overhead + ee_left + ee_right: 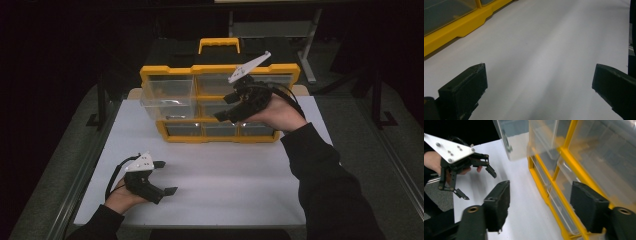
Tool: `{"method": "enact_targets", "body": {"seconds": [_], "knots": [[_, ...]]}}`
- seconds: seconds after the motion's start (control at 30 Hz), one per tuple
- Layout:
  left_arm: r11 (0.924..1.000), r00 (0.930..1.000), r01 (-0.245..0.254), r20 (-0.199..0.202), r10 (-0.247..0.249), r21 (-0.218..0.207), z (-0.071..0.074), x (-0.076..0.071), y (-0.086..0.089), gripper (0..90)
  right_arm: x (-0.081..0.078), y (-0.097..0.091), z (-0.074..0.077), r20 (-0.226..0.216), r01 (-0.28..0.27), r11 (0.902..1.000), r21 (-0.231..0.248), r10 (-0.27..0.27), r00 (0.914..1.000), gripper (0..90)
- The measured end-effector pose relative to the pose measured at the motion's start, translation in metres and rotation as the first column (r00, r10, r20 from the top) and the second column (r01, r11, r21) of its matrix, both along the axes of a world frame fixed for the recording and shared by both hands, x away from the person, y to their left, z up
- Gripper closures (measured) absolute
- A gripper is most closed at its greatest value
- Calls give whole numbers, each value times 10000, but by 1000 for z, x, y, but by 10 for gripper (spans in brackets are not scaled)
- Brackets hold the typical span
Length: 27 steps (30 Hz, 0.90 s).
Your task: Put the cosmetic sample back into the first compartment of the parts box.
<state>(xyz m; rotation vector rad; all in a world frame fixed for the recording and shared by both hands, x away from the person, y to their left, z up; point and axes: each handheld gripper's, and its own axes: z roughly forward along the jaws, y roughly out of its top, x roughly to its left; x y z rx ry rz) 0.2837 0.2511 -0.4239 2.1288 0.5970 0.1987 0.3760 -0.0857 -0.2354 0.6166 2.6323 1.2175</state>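
Note:
A yellow organizer with clear drawers stands at the back of the white table. Its top-left drawer is pulled out toward me. My right gripper hovers in front of the organizer's middle drawers, open, with nothing between its jaws. In the right gripper view the right gripper points along the organizer's yellow frame, with the pulled-out drawer above. My left gripper rests low at the table's front left, open and empty. In the left gripper view the left gripper looks over bare table, with the organizer at the upper left.
Behind the organizer lies a black case with a yellow handle. A metal stand is at the back right, off the table. The table's front edge runs just under my left hand. My left gripper appears far off in the right gripper view.

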Motion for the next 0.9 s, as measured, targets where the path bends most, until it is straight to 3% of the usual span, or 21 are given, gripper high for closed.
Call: {"method": "enact_targets", "body": {"seconds": [0.17,0.4,0.63,0.9], "knots": [[10000,10000,-2,-19,2,-5,-1,0,0,0,-5,-10,-22,-91,264,9994,224,-262,9996,224],[10000,10000,18,-22,-18,16,-1,0,-1,0,-17,-21,-53,-15,663,9976,174,-663,9978,143],[10000,10000,42,-20,-41,85,-1,0,-1,0,-28,-32,-82,17,1155,9924,414,-1157,9933,96],[9999,10000,68,-46,-67,120,-3,0,-2,0,-39,-43,-109,-53,1632,9861,296,-1631,9866,28]]}}
